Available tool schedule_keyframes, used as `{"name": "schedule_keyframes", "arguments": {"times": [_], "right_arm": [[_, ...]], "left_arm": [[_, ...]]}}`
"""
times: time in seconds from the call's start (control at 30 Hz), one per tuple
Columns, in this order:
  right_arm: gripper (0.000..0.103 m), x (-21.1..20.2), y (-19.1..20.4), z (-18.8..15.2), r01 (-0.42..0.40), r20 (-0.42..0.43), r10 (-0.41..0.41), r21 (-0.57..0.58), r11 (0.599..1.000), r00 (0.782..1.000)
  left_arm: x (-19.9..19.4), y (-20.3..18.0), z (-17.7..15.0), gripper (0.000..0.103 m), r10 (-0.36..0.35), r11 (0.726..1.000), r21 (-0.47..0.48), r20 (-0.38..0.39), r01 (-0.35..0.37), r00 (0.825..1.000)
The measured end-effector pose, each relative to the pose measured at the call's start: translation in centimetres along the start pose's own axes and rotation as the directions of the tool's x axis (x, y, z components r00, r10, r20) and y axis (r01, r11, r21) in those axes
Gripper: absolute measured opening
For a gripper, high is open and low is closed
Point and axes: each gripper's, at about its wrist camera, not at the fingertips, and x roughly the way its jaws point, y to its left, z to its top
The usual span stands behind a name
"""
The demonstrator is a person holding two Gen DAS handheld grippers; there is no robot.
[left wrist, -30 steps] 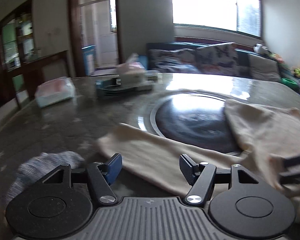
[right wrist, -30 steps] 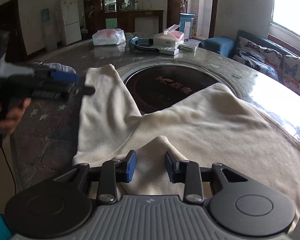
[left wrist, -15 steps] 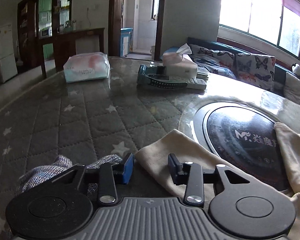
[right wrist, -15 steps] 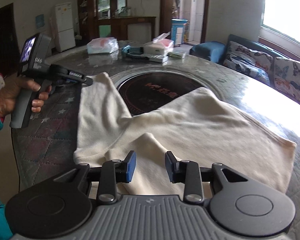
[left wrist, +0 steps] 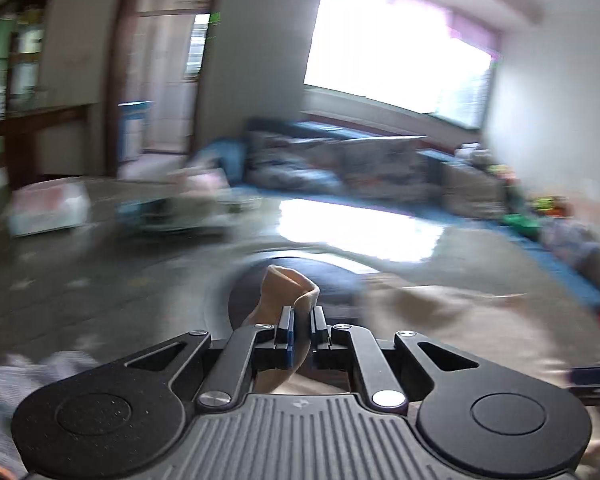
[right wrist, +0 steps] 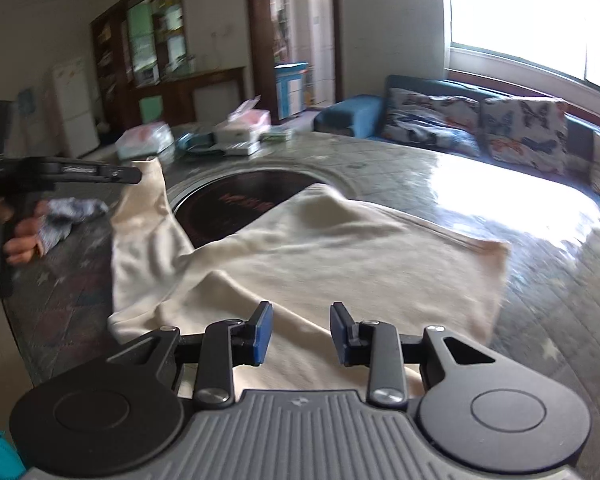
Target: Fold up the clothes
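A cream garment [right wrist: 340,248] lies spread on the round table, partly over the dark centre disc [right wrist: 252,196]. My left gripper [left wrist: 301,322] is shut on the garment's sleeve end [left wrist: 288,284], which sticks up between the pads. In the right wrist view the left gripper [right wrist: 134,176] holds that sleeve [right wrist: 140,216] lifted above the table at the left. My right gripper [right wrist: 300,326] is open and empty, just above the garment's near edge.
A grey knitted cloth [right wrist: 70,212] lies at the table's left. Tissue packs and boxes [right wrist: 240,128] stand at the far side of the table. A sofa with butterfly cushions [right wrist: 476,124] lies beyond. The left wrist view is motion-blurred.
My left gripper closed on the sleeve end and lifted it off the table, swinging right. My right gripper stayed open near the garment's near edge.
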Motion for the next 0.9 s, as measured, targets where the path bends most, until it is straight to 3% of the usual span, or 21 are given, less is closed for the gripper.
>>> {"name": "schedule_keyframes", "arguments": {"times": [0.13, 0.3, 0.37, 0.6, 0.8, 0.9], "right_arm": [[0.032, -1.0, -1.5, -0.9, 0.028, 0.015, -0.029, 0.054, 0.998, 0.999], [0.032, -2.5, -3.3, -2.5, 0.074, 0.024, -0.077, 0.123, 0.99, 0.997], [0.032, -3.1, -4.1, -3.1, 0.089, 0.023, -0.094, 0.154, 0.984, 0.995], [0.032, -4.2, -5.4, -4.2, 0.118, 0.02, -0.125, 0.219, 0.969, 0.992], [0.032, -3.5, -4.8, -3.9, 0.094, 0.012, -0.099, 0.204, 0.974, 0.995], [0.032, -2.4, -3.9, -3.7, 0.068, -0.005, -0.068, 0.187, 0.98, 0.998]], "left_arm": [[-1.2, -5.9, 0.2, 0.008, -0.197, 0.979, 0.059, 0.001, 0.196, 0.98], [-0.9, -11.8, -1.5, 0.008, -0.366, 0.919, 0.139, -0.057, 0.37, 0.929], [-0.3, -13.6, -2.5, 0.009, -0.411, 0.893, 0.154, -0.101, 0.423, 0.906], [0.6, -15.1, -6.0, 0.016, -0.425, 0.853, 0.225, -0.228, 0.472, 0.876], [0.5, -10.8, -5.9, 0.028, -0.293, 0.913, 0.237, -0.186, 0.332, 0.938], [1.6, -7.8, -5.8, 0.029, -0.187, 0.951, 0.212, -0.179, 0.223, 0.966]]}}
